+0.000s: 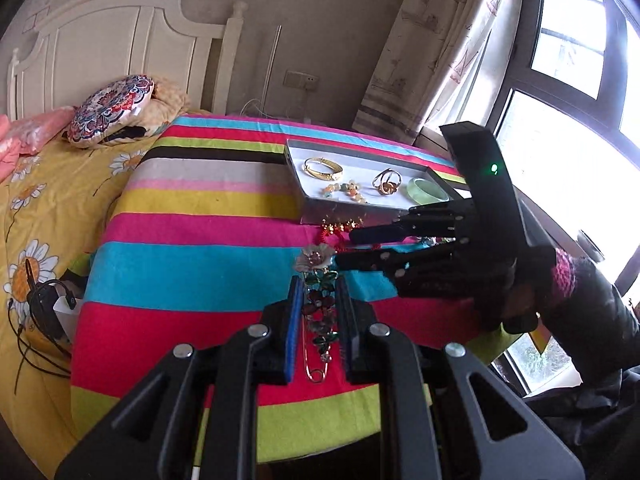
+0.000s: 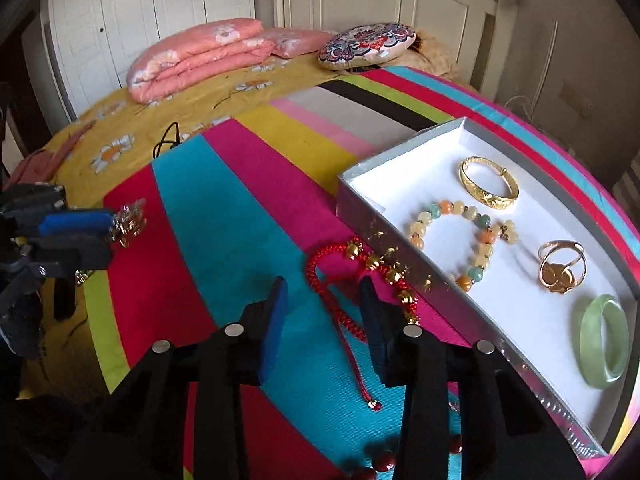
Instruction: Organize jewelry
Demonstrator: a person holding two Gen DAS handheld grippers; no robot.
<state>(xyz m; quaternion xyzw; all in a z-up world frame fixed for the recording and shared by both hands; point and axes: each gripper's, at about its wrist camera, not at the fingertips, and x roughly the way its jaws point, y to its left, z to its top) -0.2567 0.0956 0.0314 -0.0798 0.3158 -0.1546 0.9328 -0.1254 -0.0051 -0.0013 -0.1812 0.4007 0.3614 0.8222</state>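
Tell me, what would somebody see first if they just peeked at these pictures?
Probably the bright striped cloth on the bed. Next, the white jewelry box at its right, holding a gold bangle, a beaded bracelet, gold rings and a green jade bangle. A red cord bracelet lies outside it, by the right tool.

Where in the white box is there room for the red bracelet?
In the box, the near-left corner beside the bead bracelet is bare, as is the strip between the bead bracelet and the green bangle. The far side is crowded: gold bangle, then gold rings. The red bracelet lies outside.
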